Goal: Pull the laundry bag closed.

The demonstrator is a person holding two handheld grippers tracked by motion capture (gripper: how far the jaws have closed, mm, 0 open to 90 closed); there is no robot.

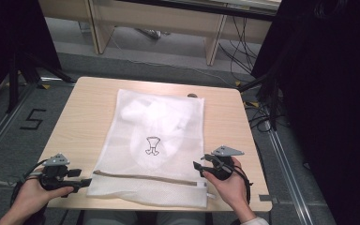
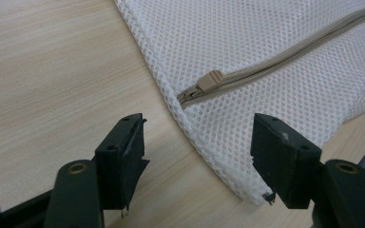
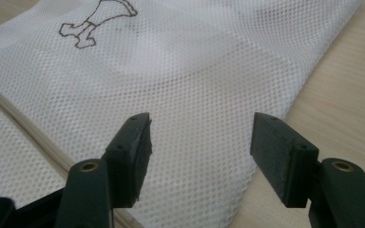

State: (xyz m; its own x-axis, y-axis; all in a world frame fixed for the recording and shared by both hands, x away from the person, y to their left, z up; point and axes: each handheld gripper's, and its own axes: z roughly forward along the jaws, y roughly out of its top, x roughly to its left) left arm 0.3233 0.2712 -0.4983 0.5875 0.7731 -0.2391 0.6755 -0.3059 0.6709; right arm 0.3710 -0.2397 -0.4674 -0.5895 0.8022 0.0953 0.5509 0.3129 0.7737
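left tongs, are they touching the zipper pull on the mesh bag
Apart. The left gripper view shows the open left tongs short of the zipper pull, with mesh bag fabric between.

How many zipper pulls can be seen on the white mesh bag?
1. The zipper pull sits at the zipper's end near the mesh bag edge, ahead of the left claw. Others may be hidden.

Bare table (image 1: 89, 101) around flat mesh bag (image 1: 168, 136)

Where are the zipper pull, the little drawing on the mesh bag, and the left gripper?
zipper pull (image 2: 209, 80), left gripper view, on its tan tab.
drawing (image 1: 152, 146), high view, on its outlined middle.
left gripper (image 2: 197, 154), left gripper view, midway between its open jaws.
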